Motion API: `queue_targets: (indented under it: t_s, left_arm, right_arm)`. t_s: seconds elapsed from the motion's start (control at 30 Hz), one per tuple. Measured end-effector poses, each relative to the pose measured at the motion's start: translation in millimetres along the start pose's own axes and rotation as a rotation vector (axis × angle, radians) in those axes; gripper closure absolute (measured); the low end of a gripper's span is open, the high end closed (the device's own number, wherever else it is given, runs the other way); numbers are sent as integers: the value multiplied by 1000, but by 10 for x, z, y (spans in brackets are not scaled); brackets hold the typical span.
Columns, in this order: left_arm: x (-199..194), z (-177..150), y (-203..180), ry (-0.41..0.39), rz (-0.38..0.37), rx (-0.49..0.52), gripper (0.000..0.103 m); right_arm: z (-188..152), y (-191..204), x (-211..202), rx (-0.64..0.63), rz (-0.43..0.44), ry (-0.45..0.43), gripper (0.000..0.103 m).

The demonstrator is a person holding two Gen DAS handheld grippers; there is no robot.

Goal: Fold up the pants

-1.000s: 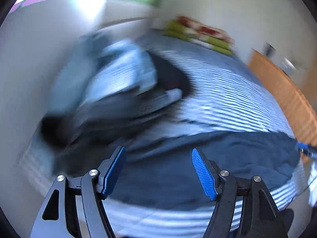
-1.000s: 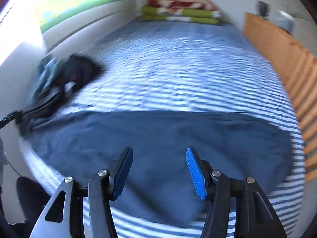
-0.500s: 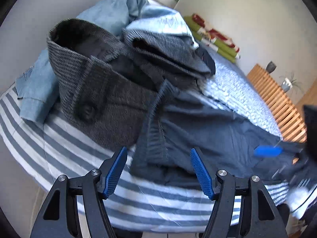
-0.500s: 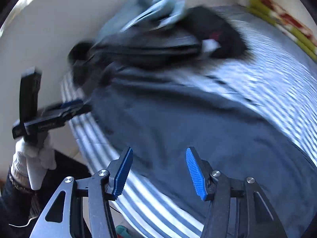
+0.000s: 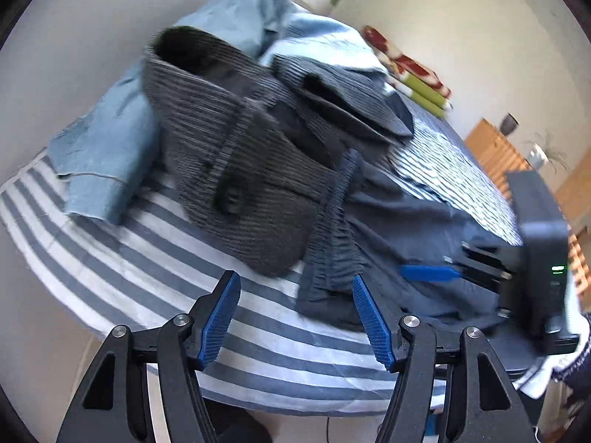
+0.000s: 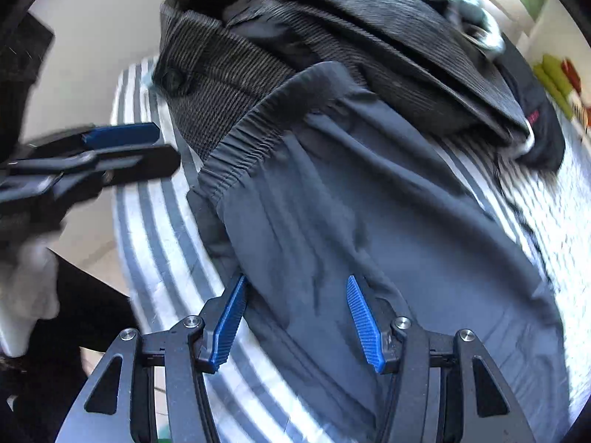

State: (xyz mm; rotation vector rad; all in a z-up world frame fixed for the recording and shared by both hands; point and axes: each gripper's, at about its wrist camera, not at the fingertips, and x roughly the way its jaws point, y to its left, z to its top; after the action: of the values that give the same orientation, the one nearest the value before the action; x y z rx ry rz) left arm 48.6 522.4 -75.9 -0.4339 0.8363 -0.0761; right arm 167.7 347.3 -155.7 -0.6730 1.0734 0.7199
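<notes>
Dark navy pants (image 5: 388, 221) lie flat along the near edge of the striped bed, their elastic waistband (image 5: 332, 221) against a pile of other clothes. My left gripper (image 5: 295, 295) hovers just before the waistband's near corner. Its jaws are closing, with only the corner's edge beside the right finger and nothing pressed. In the right wrist view the pants (image 6: 351, 221) fill the middle and the waistband (image 6: 251, 144) runs up to the left. My right gripper (image 6: 295, 295) stands open over the pants' near side seam, with fabric below its fingers. Each gripper shows in the other's view: right gripper (image 5: 432, 272), left gripper (image 6: 122, 136).
Grey ribbed trousers (image 5: 236, 170) and light blue jeans (image 5: 107, 147) are heaped beyond the waistband, with a black garment (image 6: 532, 110) behind. The striped sheet (image 5: 129, 258) drops off at the near edge. Folded blankets (image 5: 417, 77) and wooden slats (image 5: 495, 151) lie far off.
My right gripper swung left along the pants toward the waistband end and rolled. My left gripper sank toward the waistband corner and its jaws narrowed a little.
</notes>
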Motion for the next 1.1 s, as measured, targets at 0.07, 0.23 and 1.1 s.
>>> queue_targets:
  t_s: [0.07, 0.23, 1.1]
  left_arm:
    - [30, -21, -35, 10, -2, 17, 36]
    - [-23, -38, -40, 2, 1, 30, 36]
    - [-47, -229, -104, 46, -193, 45, 48]
  right_arm:
    - [34, 5, 58, 10, 6, 12, 77]
    - [80, -186, -114, 119, 130, 46, 99]
    - [827, -180, -450, 10, 162, 61, 70]
